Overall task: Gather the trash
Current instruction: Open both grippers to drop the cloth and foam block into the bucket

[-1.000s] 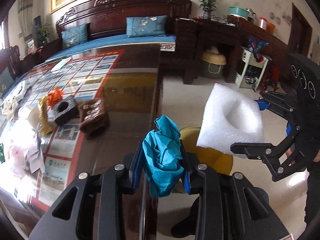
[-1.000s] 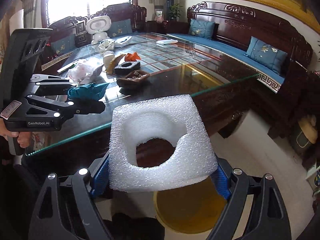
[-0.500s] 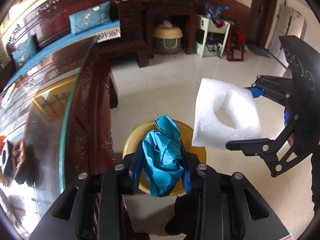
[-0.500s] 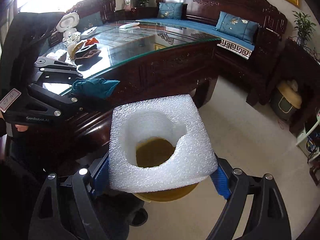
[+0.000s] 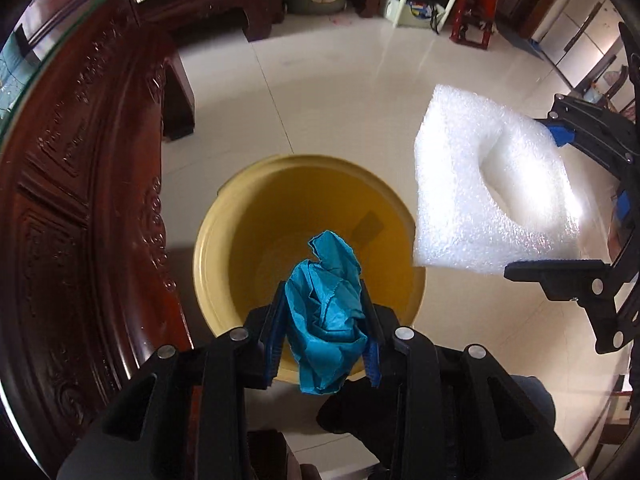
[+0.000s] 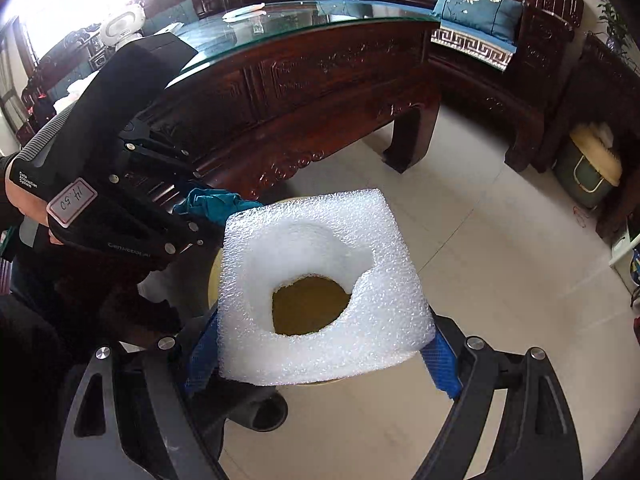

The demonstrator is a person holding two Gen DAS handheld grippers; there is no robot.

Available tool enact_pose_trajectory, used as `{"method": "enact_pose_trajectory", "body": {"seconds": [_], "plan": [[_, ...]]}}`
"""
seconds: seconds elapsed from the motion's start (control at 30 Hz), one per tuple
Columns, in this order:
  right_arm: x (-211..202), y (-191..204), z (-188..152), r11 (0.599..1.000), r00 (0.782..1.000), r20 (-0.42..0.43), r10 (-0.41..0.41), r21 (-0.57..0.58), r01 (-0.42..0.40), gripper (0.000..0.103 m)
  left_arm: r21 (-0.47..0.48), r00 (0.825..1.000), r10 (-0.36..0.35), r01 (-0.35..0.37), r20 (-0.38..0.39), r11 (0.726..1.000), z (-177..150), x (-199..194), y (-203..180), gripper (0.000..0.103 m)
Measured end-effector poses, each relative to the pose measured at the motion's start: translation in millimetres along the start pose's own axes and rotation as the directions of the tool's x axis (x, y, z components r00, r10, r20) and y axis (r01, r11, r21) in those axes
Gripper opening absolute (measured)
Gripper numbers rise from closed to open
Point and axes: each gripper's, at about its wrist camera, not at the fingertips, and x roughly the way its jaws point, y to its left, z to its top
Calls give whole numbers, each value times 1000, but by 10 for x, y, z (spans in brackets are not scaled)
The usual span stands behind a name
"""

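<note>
Left wrist cam: left gripper [image 5: 325, 328] jaws pinch blue paper wad [image 5: 326, 314] over yellow bin [image 5: 308, 256] — soft, light. Right gripper [image 6: 320, 344] jaws clamp foam block [image 6: 320, 288] edges — squashy.

Crumpled teal cloth [image 5: 326, 312], rough white foam block [image 6: 320, 288], smooth yellow plastic bin [image 5: 248, 216], glossy carved wood table [image 6: 320, 76].

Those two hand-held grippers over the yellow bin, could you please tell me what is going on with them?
A person is collecting trash with two hand-held grippers. The left hand-held gripper is shut on a crumpled teal cloth, held directly over the open yellow bin on the floor. The right hand-held gripper is clamped on a white foam block with a hole through it, also poised above the bin. Neither piece has been dropped in yet.
</note>
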Motion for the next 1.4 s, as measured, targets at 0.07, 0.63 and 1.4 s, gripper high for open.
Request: {"method": "enact_pose_trajectory", "body": {"seconds": [0.07, 0.63, 1.4], "plan": [[79, -33, 2, 1000, 1000, -10, 12, 0, -12, 82, -6, 1000, 3, -3, -18, 1000, 46, 80, 37, 33], [271, -65, 48, 999, 997, -62, 41, -20, -43, 82, -25, 999, 15, -17, -46, 1000, 77, 167, 199, 69], [392, 38, 228, 997, 995, -86, 49, -56, -54, 84, 10, 993, 99, -99, -69, 995, -200, 3, 300, 81]]}}
